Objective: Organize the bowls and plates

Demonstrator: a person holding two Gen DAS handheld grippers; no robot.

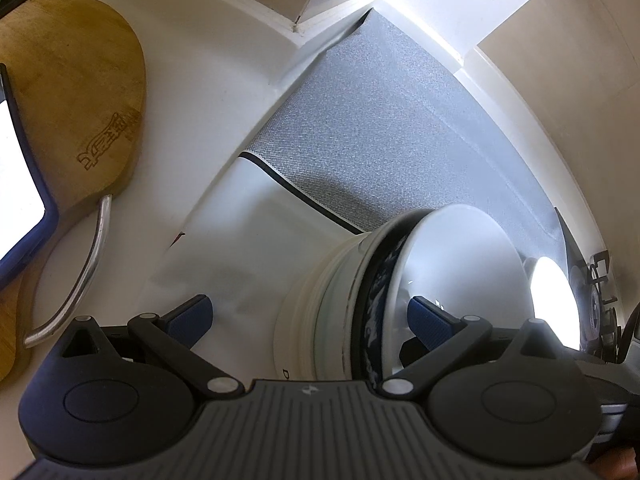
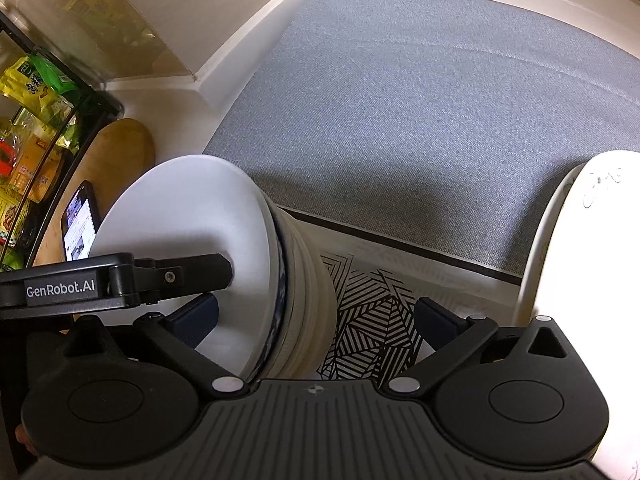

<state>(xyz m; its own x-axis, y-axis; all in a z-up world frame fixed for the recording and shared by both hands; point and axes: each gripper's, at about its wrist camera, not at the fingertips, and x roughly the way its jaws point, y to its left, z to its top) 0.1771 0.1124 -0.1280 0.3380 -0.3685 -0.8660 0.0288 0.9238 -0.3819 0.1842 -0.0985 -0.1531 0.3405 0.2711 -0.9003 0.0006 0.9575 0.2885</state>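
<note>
A stack of nested white bowls [image 1: 332, 300], one with a dark blue patterned rim, fills the lower middle of the left wrist view, the inside of the top bowl [image 1: 460, 272] facing right. My left gripper [image 1: 316, 316] is open with its jaws on either side of the stack's rim. The same stack [image 2: 296, 300] shows in the right wrist view, with my right gripper [image 2: 316, 316] open, also straddling its rim. The left gripper's finger [image 2: 188, 270] reaches into the top bowl [image 2: 188, 216]. A white plate or bowl [image 2: 576, 248] stands at the right edge.
A grey mat [image 2: 420, 120] lines the white shelf. A striped black-and-white sheet [image 2: 372, 320] lies under the stack. A wooden cutting board [image 1: 76, 92] with a metal handle and a phone [image 2: 80, 224] lie to the left. Snack packets [image 2: 32, 80] sit far left.
</note>
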